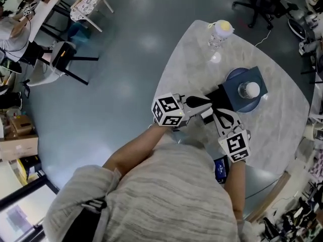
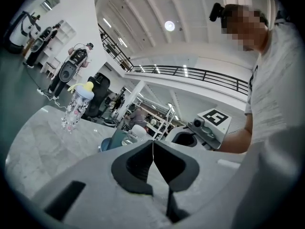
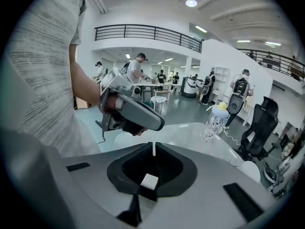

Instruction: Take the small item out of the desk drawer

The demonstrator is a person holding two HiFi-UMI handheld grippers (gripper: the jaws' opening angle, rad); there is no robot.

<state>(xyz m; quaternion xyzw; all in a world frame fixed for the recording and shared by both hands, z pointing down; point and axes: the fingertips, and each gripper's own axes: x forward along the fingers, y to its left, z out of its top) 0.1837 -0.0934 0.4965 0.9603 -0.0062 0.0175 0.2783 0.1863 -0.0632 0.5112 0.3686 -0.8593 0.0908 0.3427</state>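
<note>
A dark blue drawer box (image 1: 254, 78) stands on the marble table (image 1: 192, 54), with a blue plate (image 1: 233, 75) and a white round-topped thing (image 1: 249, 89) on top. I cannot tell how its drawer stands. My left gripper (image 1: 207, 105) (image 2: 153, 151) hovers just left of the box, jaws shut on nothing. My right gripper (image 1: 220, 116) (image 3: 153, 150) is close beside it, nearer the table's front edge, jaws shut too. A small white block (image 3: 149, 180) shows in the hollow behind the right jaws' tips; I cannot tell whether it is a loose item.
A clear bottle with a yellow cap (image 1: 220, 30) (image 2: 76, 106) (image 3: 214, 123) stands at the table's far side. A dark blue thing (image 1: 220, 169) shows below the right gripper by the table edge. Office chairs (image 1: 262, 1) and people stand around on the floor.
</note>
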